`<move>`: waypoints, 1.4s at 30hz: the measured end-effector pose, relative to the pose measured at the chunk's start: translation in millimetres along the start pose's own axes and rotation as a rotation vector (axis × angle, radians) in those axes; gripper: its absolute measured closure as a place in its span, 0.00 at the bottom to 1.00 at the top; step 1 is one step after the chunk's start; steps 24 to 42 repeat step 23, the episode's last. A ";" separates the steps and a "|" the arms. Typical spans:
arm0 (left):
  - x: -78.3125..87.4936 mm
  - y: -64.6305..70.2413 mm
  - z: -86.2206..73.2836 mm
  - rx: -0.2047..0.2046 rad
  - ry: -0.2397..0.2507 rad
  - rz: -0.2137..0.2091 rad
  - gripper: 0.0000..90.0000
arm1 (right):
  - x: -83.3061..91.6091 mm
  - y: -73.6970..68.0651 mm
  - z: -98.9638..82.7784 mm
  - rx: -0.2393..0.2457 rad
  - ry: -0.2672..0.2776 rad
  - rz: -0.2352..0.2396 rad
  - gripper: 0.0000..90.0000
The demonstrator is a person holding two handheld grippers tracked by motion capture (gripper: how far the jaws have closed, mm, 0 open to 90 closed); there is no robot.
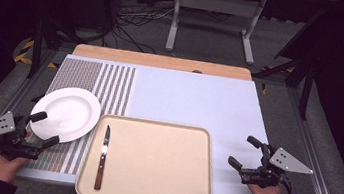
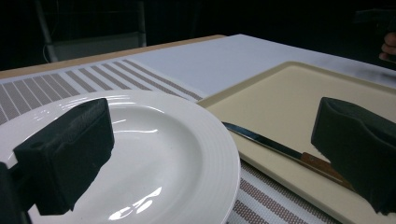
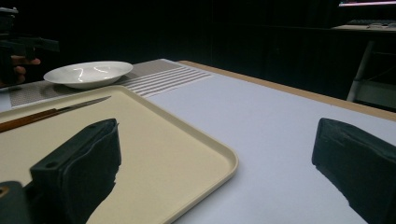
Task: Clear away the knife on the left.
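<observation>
The left gripper [image 1: 43, 129] is hovering with its jaws spread wide, one jaw over the near rim of the plate [image 1: 69, 111] and the other just off that rim over the striped mat [image 1: 111, 86]; it is gripping nothing; the right gripper [image 1: 244, 153] is likewise gaping wide and empty, sitting over the pale sheet [image 1: 195, 100] just right of the tray [image 1: 151, 162].

Counting outward: two grippers, each held in one hand; one white plate, lying on the striped mat at the left of the table [image 1: 164, 62], just beside the tray's far left corner; one beige tray at the near middle; one knife [image 1: 102, 156] lying inside the tray along its left side, blade pointing away from the person and wooden handle towards them.

In the left gripper view the plate [image 2: 159, 158] is being cut off by the bottom edge and partly covered by the left jaw; the knife [image 2: 266, 142] is disappearing behind the right jaw, so its handle end is hidden; in the right gripper view the knife [image 3: 56, 112] is running off the left edge, and the plate [image 3: 88, 73] is sitting far off beyond the tray [image 3: 154, 149]; the room beyond the table is too dark to make out.
</observation>
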State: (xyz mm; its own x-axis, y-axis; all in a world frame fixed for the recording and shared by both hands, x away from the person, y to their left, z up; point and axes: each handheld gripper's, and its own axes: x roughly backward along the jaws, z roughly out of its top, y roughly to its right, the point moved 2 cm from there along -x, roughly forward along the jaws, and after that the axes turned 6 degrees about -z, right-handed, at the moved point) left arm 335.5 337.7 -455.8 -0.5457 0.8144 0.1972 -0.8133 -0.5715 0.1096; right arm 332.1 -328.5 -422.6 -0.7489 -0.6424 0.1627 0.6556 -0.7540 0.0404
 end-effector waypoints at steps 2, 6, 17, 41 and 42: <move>-1.4 0.2 -1.7 -0.001 -0.001 -0.004 0.00 | -0.5 1.1 -1.7 0.000 -0.004 -0.002 0.02; -6.2 0.7 -6.5 0.005 -0.024 -0.012 0.00 | -1.6 1.6 -3.9 -0.010 -0.011 -0.001 0.02; -7.0 -0.4 -8.0 0.032 -0.037 -0.023 0.00 | -1.0 1.5 -4.1 -0.015 -0.007 0.000 0.02; -6.2 -0.6 -7.6 0.040 -0.016 -0.016 0.00 | -1.5 1.2 -4.0 -0.016 -0.008 0.001 0.02; -6.2 -0.6 -7.6 0.040 -0.016 -0.016 0.00 | -1.5 1.2 -4.0 -0.016 -0.008 0.001 0.02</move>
